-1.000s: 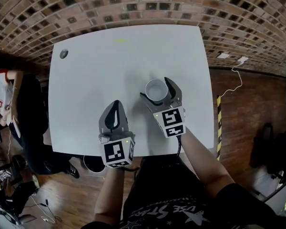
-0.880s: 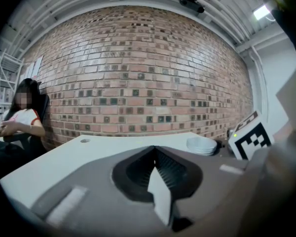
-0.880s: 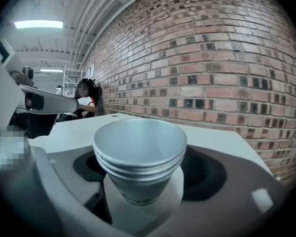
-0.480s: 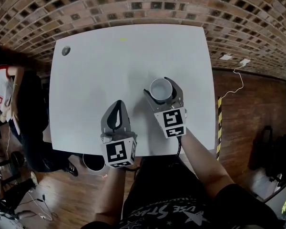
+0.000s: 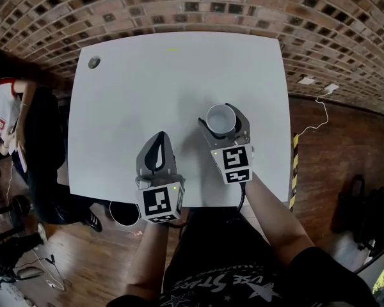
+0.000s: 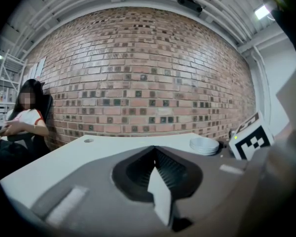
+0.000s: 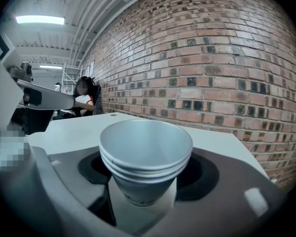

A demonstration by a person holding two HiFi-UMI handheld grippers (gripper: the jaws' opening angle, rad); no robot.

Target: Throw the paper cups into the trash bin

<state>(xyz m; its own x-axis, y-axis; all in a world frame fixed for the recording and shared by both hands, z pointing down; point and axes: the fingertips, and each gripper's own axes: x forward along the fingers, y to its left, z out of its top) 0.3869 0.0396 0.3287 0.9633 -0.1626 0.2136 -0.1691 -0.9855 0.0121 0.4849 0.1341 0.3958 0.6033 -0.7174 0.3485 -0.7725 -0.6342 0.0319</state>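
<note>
Well, three nested cups (image 7: pixel 145 157) are standing right of centre on the one white table (image 5: pixel 147 82). The right gripper (image 5: pixel 222 120), whose jaws have just been closing, is clamping them. The left gripper (image 5: pixel 159 139) is holding its jaws together, empty. One bin (image 5: pixel 125 214) is sitting under the table's near edge, and one person (image 5: pixel 13 126) is sitting at the left, beside the brick wall (image 5: pixel 179 5).

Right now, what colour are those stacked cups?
White; the cups show best in the right gripper view.
</note>
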